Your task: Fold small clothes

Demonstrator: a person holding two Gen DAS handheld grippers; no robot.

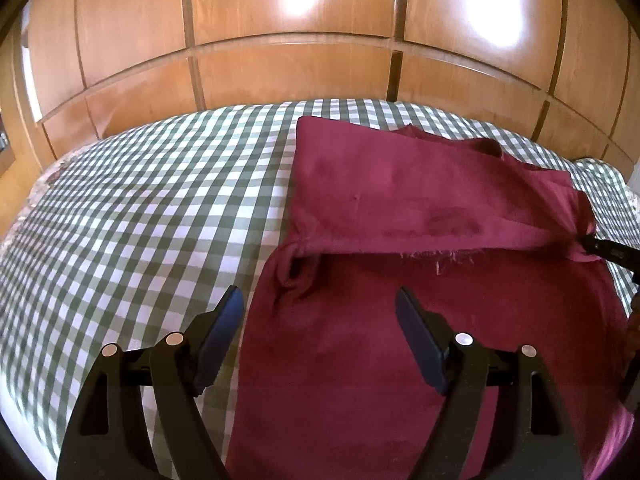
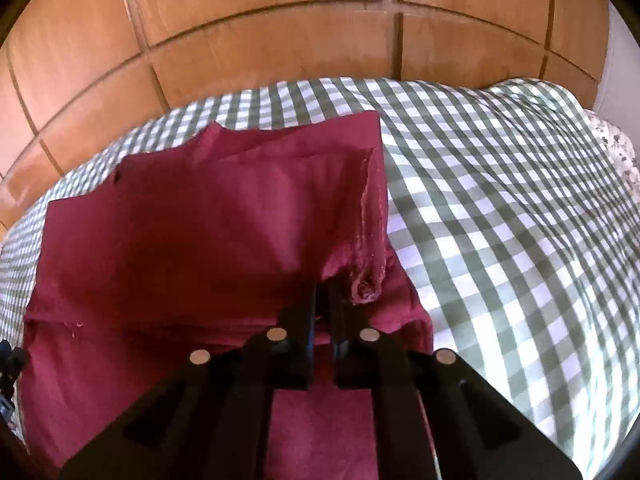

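Both wrist views close, angled down, sharing maroon cloth (image 1: pixel 400 200)

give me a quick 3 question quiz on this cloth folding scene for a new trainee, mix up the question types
1. True or false: the left gripper has its jaws closed on the maroon cloth.
2. Multiple choice: what covers the surface under the cloth? A) plain white sheet B) green and white checked cover C) bare wood
3. Fill in: the right gripper is shut on the near edge of the cloth's folded-over ____ layer.

Key
1. False: its jaws stand wide apart over the cloth's left edge, pinching nothing.
2. B
3. upper
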